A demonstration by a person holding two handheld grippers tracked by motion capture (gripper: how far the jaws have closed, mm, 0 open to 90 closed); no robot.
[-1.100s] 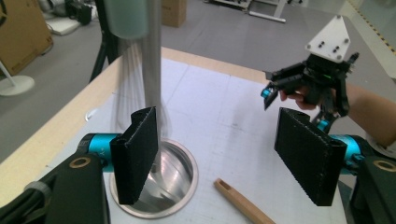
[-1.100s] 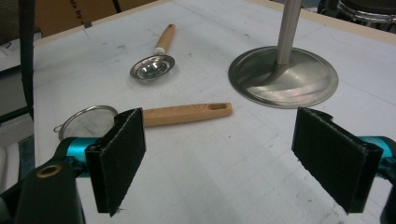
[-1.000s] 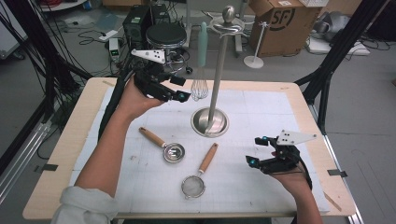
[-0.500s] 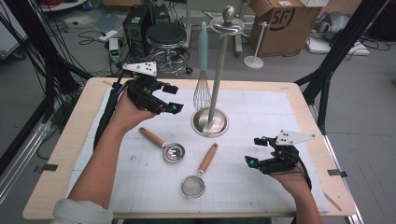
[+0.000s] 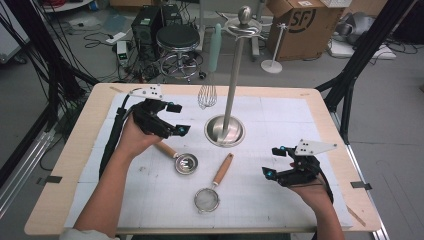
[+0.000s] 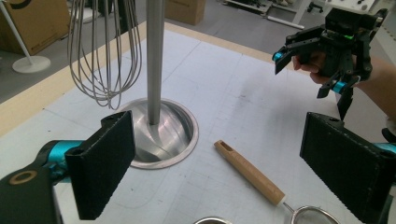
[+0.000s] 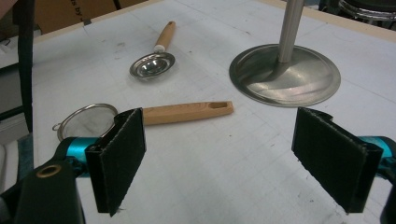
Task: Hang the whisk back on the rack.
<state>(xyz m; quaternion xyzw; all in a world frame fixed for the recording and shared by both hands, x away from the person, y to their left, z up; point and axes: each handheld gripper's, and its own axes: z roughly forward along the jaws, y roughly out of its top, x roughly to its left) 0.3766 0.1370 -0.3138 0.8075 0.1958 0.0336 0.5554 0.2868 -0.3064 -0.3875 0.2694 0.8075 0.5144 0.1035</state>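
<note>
The left gripper [image 5: 170, 120] hovers, jaws apart, near the wire whisk with a mint handle [image 5: 207, 95] hanging on the steel stand [image 5: 226, 131]; the right gripper [image 5: 280, 162] rests on the worktop [image 5: 320, 105], jaws apart.

A wooden table [image 5: 65, 200] bears a white mat [image 5: 280, 130]; stand [image 5: 225, 131], two strainers [image 5: 186, 163] on it

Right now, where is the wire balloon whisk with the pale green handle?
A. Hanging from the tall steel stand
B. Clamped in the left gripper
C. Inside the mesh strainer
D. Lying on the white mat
A: the wire balloon whisk hangs from the top ring of the tall steel stand, clear of the open left gripper.
</note>
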